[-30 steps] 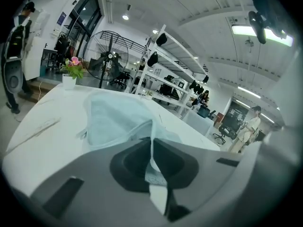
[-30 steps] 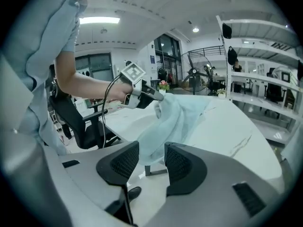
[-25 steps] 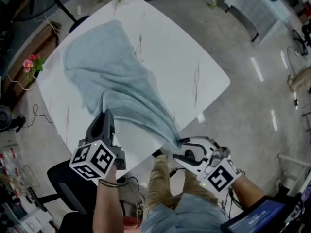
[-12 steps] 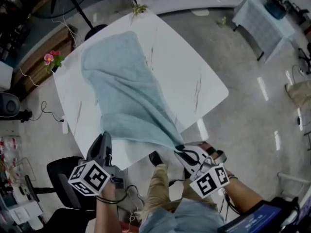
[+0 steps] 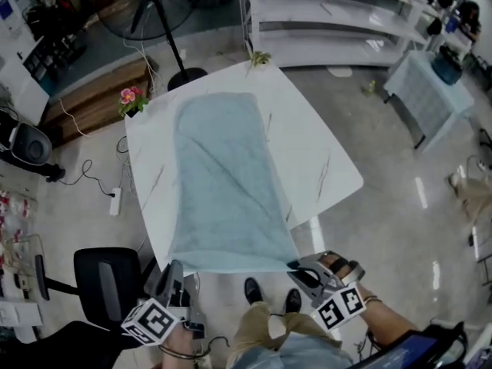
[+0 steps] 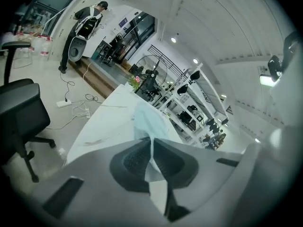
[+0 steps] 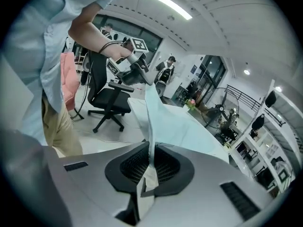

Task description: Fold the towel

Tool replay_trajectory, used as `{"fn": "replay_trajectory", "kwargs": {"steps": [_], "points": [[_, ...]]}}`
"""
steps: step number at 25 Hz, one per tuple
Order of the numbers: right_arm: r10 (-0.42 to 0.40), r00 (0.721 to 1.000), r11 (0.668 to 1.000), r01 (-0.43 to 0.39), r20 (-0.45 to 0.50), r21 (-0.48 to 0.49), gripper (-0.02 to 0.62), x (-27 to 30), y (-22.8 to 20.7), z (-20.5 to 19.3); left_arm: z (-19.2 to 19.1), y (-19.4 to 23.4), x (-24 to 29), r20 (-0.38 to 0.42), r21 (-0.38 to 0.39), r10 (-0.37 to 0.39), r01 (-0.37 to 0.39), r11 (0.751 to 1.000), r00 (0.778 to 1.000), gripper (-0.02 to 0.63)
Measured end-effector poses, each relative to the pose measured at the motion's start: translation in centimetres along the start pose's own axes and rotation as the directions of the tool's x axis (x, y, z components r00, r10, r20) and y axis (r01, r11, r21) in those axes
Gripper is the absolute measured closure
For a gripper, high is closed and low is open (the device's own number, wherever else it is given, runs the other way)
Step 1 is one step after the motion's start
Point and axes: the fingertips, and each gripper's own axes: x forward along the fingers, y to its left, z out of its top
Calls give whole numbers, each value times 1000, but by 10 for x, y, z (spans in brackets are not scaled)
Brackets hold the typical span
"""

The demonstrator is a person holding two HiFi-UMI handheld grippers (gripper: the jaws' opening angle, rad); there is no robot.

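white table, towel laid out, both near corners pinched

grey polished floor all round a white table, set corner-on to the head view. spread flat along the table: a pale blue towel, far end short of the table's far corner, near edge stretched straight across the table's near corner. at the left end of that edge, just off the table, the left gripper, clamped tight on the towel's left corner, cloth pinched between the pads. at the right end, also just off the table, the right gripper, jaws just been closing and now pressed onto the towel's right corner, cloth standing up between the pads. beside the table's far corner, a small green plant. by the table's left corner, pink flowers. near the table's near-left side, a black office chair. beyond the table, a standing fan and white shelves.
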Motion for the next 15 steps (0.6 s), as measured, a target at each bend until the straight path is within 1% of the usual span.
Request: {"fn": "replay_trajectory", "kwargs": {"steps": [2,4,8,12,15], "points": [[23,1000,1000,-22,6,-5,565,-2,8,4,-3,7,-9,12,-18,-33,33,999,999,584],[34,999,999,-34,17,-13,565,0,15,10,-1,14,-14,23,-22,-40,41,999,999,584],[57,997,998,-56,47,-16,565,-3,33,22,-9,29,-37,18,-49,1,0,999,1000,584],[50,996,998,-49,68,-26,566,-18,49,22,-24,27,-63,21,-88,28,-26,996,999,584],[52,995,997,-48,85,-53,566,-33,59,22,-39,26,-85,22,-86,66,-64,994,998,583]]}}
